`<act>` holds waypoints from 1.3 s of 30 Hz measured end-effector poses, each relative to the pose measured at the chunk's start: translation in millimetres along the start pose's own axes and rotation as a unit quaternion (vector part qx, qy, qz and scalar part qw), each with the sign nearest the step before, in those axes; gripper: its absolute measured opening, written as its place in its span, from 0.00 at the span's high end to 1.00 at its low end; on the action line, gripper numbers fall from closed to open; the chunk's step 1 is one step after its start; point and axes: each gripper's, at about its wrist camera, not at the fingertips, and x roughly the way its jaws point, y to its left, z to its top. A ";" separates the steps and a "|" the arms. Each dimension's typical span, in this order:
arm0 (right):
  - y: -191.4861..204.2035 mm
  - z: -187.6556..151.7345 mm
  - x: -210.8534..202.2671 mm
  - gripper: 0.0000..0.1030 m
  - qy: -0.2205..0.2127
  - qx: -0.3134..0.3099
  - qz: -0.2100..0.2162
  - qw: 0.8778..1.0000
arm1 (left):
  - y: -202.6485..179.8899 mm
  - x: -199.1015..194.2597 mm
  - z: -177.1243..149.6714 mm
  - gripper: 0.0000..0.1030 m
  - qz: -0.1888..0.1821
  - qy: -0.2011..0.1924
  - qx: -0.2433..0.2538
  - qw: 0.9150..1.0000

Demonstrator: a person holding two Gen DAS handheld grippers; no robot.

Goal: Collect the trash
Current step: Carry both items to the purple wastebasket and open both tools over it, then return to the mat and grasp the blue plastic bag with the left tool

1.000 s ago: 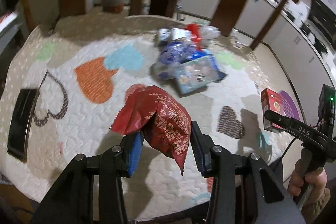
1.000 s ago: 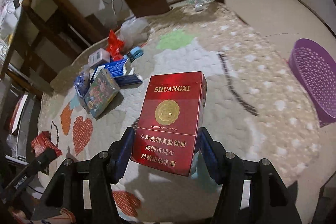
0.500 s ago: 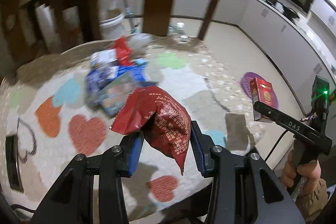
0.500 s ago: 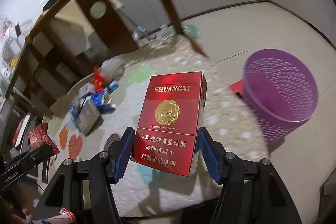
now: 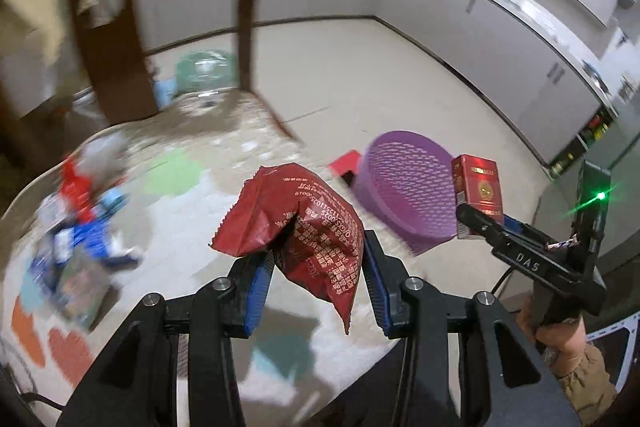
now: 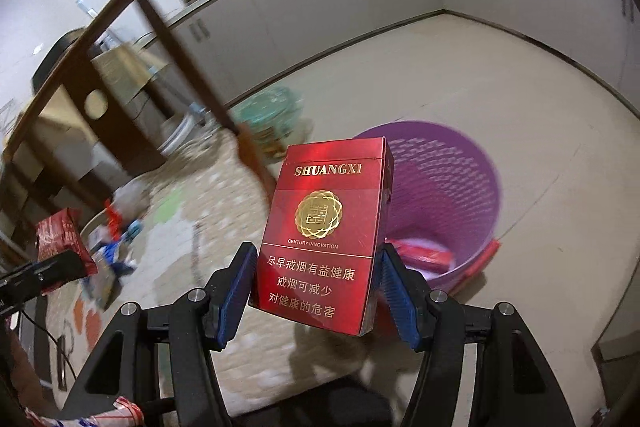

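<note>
The right gripper [image 6: 316, 291] clamps an upright red SHUANGXI cigarette pack [image 6: 326, 239] above the quilted table's [image 6: 224, 211] edge, a purple mesh basket [image 6: 452, 203] on the floor behind.

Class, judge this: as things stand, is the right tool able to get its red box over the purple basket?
Probably yes: the right tool grips the red box, and nothing blocks the open purple basket beyond.
</note>
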 end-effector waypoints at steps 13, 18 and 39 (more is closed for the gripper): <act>-79.3 28.0 28.5 0.36 -0.001 0.057 -0.016 0.998 | -87.6 121.2 57.9 0.59 -0.058 0.070 0.040 0.995; -94.2 31.0 40.8 0.36 0.005 0.072 -0.014 0.997 | -105.0 142.9 66.5 0.59 -0.060 0.074 0.062 0.994; -88.9 23.3 31.6 0.32 0.009 0.082 -0.021 0.996 | -76.7 86.6 27.0 0.35 -0.036 0.050 0.033 0.998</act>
